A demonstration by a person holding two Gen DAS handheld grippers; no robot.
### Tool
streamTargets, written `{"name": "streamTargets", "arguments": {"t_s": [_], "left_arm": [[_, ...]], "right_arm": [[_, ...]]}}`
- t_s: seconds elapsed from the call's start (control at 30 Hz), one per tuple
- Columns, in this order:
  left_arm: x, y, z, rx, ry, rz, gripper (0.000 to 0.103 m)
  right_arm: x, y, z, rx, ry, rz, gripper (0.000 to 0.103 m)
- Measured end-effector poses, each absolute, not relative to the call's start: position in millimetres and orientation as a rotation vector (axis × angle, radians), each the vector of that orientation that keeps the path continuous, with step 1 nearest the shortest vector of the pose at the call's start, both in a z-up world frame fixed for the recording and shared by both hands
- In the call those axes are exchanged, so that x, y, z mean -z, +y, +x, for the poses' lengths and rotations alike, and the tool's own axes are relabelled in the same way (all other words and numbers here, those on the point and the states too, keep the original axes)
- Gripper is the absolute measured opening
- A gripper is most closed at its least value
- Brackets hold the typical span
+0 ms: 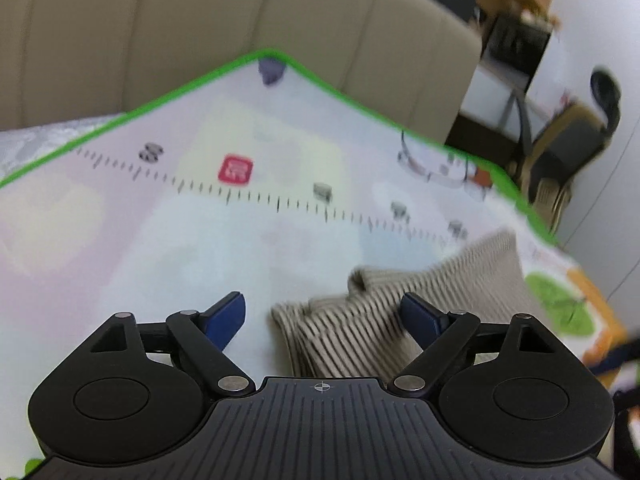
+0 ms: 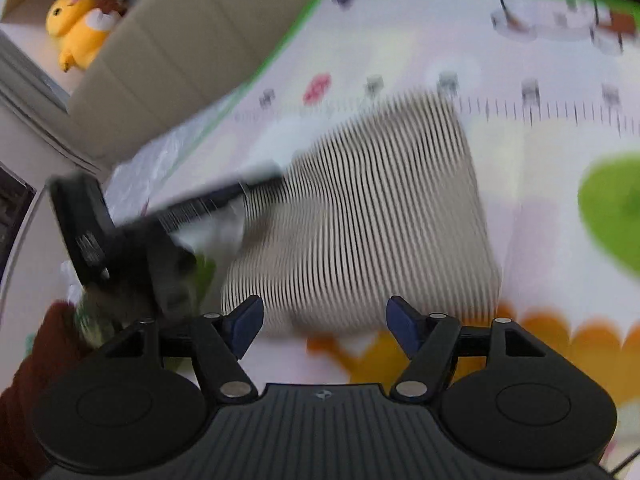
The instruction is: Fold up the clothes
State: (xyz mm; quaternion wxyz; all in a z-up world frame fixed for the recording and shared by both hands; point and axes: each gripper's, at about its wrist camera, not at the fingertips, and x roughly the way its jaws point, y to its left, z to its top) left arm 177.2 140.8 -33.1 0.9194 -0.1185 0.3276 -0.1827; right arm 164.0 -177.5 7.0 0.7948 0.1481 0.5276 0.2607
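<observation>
A pale play mat [image 1: 168,240] with a green border, ruler marks and cartoon prints fills most of both views. Behind it, across the top of the left wrist view, stands a beige padded headboard [image 1: 200,20]; whether the mat lies on a bed or the floor cannot be told.

The striped garment [image 2: 360,216], beige with thin dark lines, lies folded into a rough rectangle in the middle of the right wrist view, flat on the mat. In the left wrist view the same garment [image 1: 400,312] sits lower right, its near edge bunched and rumpled.

The left tool [image 1: 322,316] has its blue fingers spread wide, empty, one over bare mat, the other over the garment's rumpled edge. The right tool [image 2: 324,326] is likewise spread, empty, just in front of the garment's near edge. In the right wrist view the left tool [image 2: 120,240] appears as a blurred black shape at middle left, reaching onto the garment's left side.

A yellow plush toy [image 2: 74,28] sits upper left, a black chair [image 1: 604,96] upper right in the left wrist view.
</observation>
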Motion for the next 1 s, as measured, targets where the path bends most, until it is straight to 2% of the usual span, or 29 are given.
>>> {"name": "streamTargets", "arguments": {"t_s": [0.2, 0.33, 0.43, 0.57, 0.73, 0.87, 1.0], "left_arm": [[6.0, 174.8, 178.2, 0.524, 0.589, -0.432, 0.101], [12.6, 138.9, 197.4, 0.624, 0.666, -0.227, 0.103], [43.0, 106.8, 213.9, 0.641, 0.797, -0.088, 0.103], [60.7, 97.7, 208.6, 0.679, 0.831, -0.167, 0.103], [59.2, 70.6, 170.9, 0.745, 0.86, -0.152, 0.103], [55.3, 47.4, 139.3, 0.866, 0.913, -0.118, 0.103], [21.1, 41.8, 112.4, 0.867, 0.853, -0.045, 0.103]], "right_arm": [[35.8, -205.8, 178.3, -0.455, 1.205, 0.558, 0.069], [36.9, -214.9, 192.6, -0.469, 1.167, 0.584, 0.069], [26.5, -226.4, 204.6, -0.431, 1.142, 0.582, 0.064], [25.9, -248.4, 228.2, -0.383, 1.124, 0.62, 0.062], [18.0, -228.5, 262.7, -0.419, 1.072, 0.406, 0.067], [-2.9, -197.2, 295.1, -0.439, 0.93, 0.179, 0.067], [-29.3, -176.3, 294.0, -0.409, 0.796, -0.023, 0.067]]}}
